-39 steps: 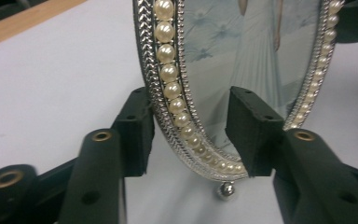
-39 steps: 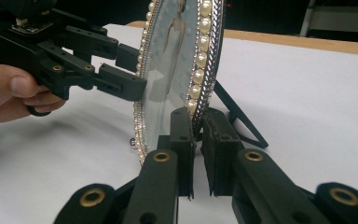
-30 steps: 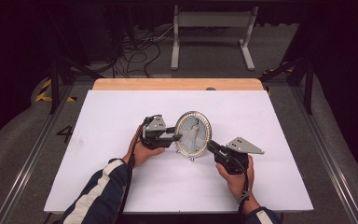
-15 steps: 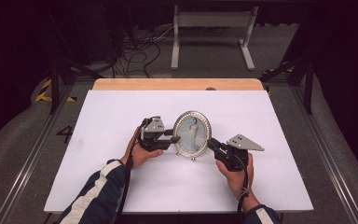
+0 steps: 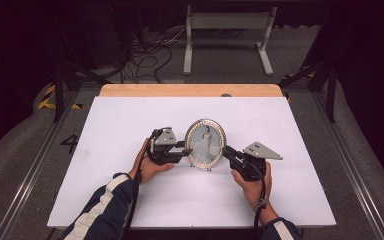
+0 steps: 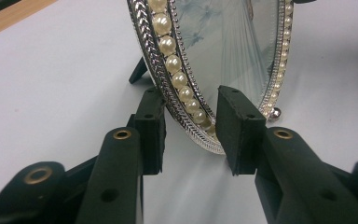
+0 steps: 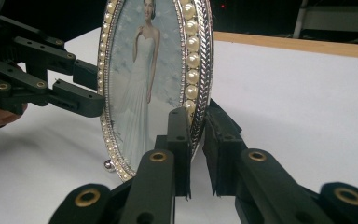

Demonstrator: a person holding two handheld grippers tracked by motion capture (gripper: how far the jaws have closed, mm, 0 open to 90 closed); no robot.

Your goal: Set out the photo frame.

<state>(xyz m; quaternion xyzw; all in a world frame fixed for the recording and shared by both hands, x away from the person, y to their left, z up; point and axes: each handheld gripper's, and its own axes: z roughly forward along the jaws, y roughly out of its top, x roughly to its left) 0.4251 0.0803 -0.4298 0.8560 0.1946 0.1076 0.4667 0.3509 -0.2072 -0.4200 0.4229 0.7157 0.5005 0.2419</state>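
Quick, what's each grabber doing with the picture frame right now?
Left gripper: open, jaws either side of the oval picture frame rim, gaps showing.
Right gripper: shut on the frame's pearl-trimmed edge.

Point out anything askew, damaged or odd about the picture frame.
Nothing stands out. The oval picture frame stands upright on the white table, its pearl rim unbroken. The left gripper straddles one edge with gaps; the right gripper clamps the other.

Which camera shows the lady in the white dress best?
The right gripper view: the lady in the white dress appears large, almost head to foot. The left gripper view catches her skirt; the high view shows her tiny in the oval pearl-rimmed silver frame.
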